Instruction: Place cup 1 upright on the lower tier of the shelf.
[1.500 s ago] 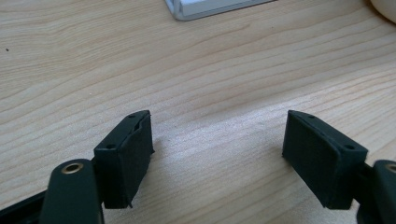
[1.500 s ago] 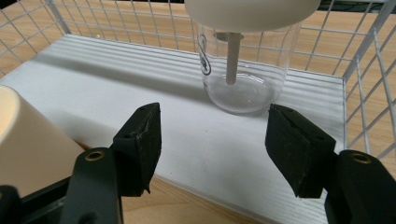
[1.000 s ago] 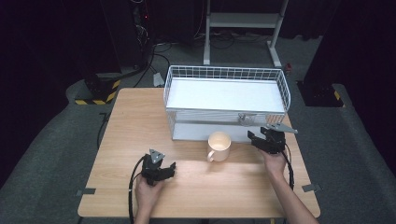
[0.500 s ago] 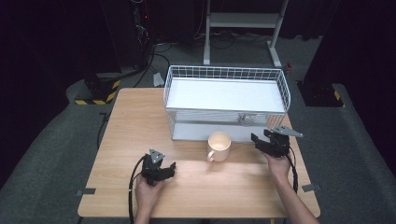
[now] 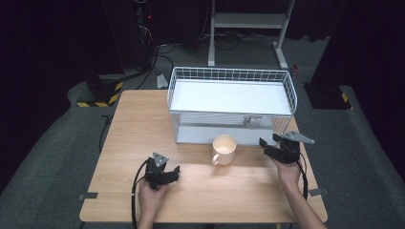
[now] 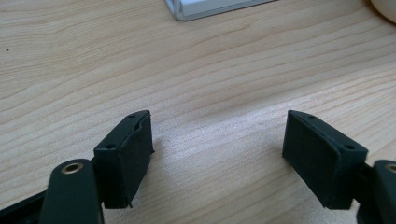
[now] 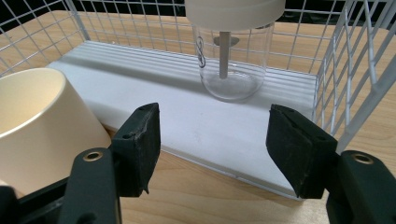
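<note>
— Just left of the right gripper, at the table's front-right, the cream mug is found; can the approach be judged?
— It can. The mug stands upright beside the left jaw in the right gripper view, mouth up, its handle turned toward the person in the high view. The jaws are held wide with nothing between them.
— And the left gripper?
— It is set well apart to the mug's left, jaws also spread and empty over bare table. The right hand is clearly nearer.
— What is met straight ahead?
— A clear jar on the white rack's lower shelf is faced by the right gripper; the wire side lies close at its right, so a sideways swing is likely needed.
</note>
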A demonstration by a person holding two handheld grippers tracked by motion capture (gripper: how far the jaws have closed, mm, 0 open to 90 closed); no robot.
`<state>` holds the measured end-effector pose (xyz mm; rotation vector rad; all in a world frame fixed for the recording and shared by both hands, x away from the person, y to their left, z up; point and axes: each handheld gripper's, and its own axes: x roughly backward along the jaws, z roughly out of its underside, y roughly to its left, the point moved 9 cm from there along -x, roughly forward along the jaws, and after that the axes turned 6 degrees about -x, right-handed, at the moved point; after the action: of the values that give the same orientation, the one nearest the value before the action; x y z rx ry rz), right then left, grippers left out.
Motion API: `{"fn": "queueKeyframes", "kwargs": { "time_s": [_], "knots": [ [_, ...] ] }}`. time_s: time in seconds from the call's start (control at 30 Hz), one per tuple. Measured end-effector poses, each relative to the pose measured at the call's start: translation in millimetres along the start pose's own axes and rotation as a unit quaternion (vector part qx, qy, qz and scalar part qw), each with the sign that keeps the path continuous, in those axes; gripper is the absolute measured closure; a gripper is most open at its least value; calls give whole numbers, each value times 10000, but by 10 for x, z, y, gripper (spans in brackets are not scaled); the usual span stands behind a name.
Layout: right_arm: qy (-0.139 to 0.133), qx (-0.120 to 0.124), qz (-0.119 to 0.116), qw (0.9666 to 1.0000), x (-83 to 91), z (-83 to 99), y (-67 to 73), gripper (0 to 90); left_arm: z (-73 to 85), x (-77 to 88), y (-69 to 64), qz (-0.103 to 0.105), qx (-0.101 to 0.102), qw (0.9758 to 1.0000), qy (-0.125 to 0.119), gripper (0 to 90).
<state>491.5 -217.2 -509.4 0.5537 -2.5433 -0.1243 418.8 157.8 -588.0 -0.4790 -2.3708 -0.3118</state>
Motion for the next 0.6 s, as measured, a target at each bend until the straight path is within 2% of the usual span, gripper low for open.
{"fn": "queueKeyframes", "kwargs": {
  "time_s": [0.6],
  "knots": [
    [-93,-65,-115,9999,156,97,8,354,0,0,0,-1,3,10000,0,245]
  ]
}}
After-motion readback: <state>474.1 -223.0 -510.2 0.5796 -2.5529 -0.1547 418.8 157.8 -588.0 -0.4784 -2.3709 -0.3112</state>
